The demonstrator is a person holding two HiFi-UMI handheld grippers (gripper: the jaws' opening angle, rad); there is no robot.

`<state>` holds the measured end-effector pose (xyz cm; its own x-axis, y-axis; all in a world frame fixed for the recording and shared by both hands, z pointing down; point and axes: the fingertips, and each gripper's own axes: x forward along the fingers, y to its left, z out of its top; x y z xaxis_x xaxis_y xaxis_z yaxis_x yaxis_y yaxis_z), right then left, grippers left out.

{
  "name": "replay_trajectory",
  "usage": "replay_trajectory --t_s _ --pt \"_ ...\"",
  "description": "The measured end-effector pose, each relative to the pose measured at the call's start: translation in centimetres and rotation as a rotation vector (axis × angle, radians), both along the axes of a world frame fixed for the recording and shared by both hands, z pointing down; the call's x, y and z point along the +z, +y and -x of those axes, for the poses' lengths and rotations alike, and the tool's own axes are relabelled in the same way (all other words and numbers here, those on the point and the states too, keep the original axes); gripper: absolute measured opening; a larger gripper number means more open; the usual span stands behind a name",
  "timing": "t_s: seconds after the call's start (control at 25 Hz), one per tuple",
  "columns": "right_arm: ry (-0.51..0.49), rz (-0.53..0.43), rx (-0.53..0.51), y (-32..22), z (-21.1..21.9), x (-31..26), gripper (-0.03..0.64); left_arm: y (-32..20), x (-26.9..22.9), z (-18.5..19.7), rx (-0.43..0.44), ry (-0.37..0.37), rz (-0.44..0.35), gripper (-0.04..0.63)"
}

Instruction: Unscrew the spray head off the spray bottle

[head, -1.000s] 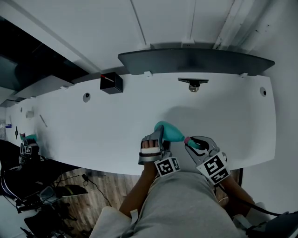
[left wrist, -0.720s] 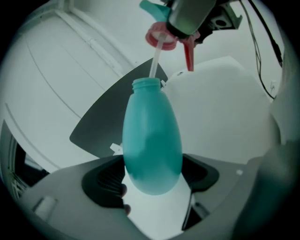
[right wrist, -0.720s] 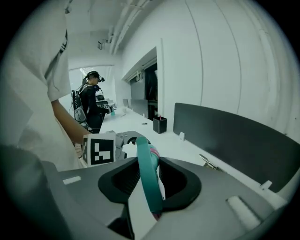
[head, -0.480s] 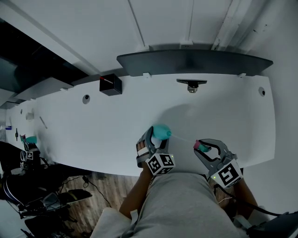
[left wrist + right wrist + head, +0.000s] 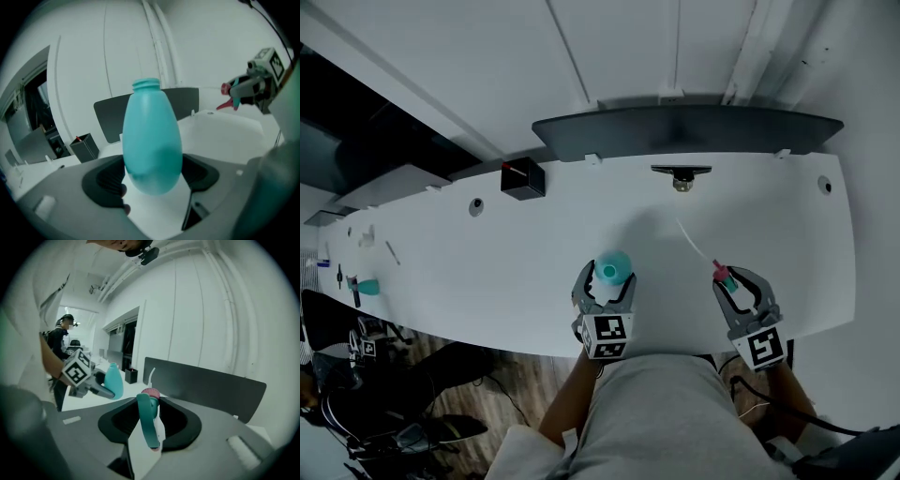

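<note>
Over the table (image 5: 469,272), the teal bottle (image 5: 152,136) is held low on its belly by the left tool (image 5: 605,286), jaws wide, neck up and bare. It is judged light, smooth and easily dented, so the belly is best gripped. The spray head (image 5: 149,423) is pinched in the narrow jaws of the right tool (image 5: 741,291), well apart from the left tool. Its thin tube (image 5: 694,239) looks bendy. The bottle's contents cannot be made out.

Dim, cool, even light; my lenses bend and blacken the edges, the bottle (image 5: 152,136) between my left jaws blurred.
</note>
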<state>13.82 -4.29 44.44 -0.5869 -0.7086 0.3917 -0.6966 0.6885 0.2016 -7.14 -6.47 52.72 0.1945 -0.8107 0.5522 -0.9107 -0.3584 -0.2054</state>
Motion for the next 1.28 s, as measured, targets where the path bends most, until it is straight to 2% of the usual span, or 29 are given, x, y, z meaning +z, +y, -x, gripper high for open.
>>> replay_trajectory --t_s 0.12,0.2,0.28,0.52,0.8,0.92,1.08,1.28 --pt "-0.092 -0.066 0.084 -1.7 2.0 0.5 0.127 0.8 -1.2 -2.0 -0.037 0.122 -0.012 0.373" --pt "-0.128 -0.099 0.090 -2.0 3.7 0.8 0.127 1.6 -1.6 -3.2 -0.050 0.170 -0.024 0.373" --pt "-0.160 -0.099 0.093 -1.8 5.2 1.1 0.127 2.4 -2.1 -4.1 -0.057 0.200 -0.036 0.373" --pt "-0.294 -0.014 0.181 -1.2 7.0 0.5 0.127 4.3 -4.7 -5.1 -0.063 0.238 -0.079 0.373" --pt "-0.279 -0.078 0.231 2.5 7.9 -1.6 0.127 7.7 -6.6 -4.8 -0.025 0.265 -0.152 0.373" --pt "-0.276 -0.069 0.259 5.6 9.2 -2.2 0.127 10.4 -7.1 -3.6 -0.004 0.293 -0.150 0.373" --pt "-0.263 -0.051 0.303 9.4 10.9 -2.2 0.127 13.2 -8.0 -1.5 0.018 0.294 -0.174 0.373" --pt "-0.261 -0.025 0.355 14.5 11.7 -2.2 0.127 17.2 -8.5 0.8 0.004 0.330 -0.184 0.373"
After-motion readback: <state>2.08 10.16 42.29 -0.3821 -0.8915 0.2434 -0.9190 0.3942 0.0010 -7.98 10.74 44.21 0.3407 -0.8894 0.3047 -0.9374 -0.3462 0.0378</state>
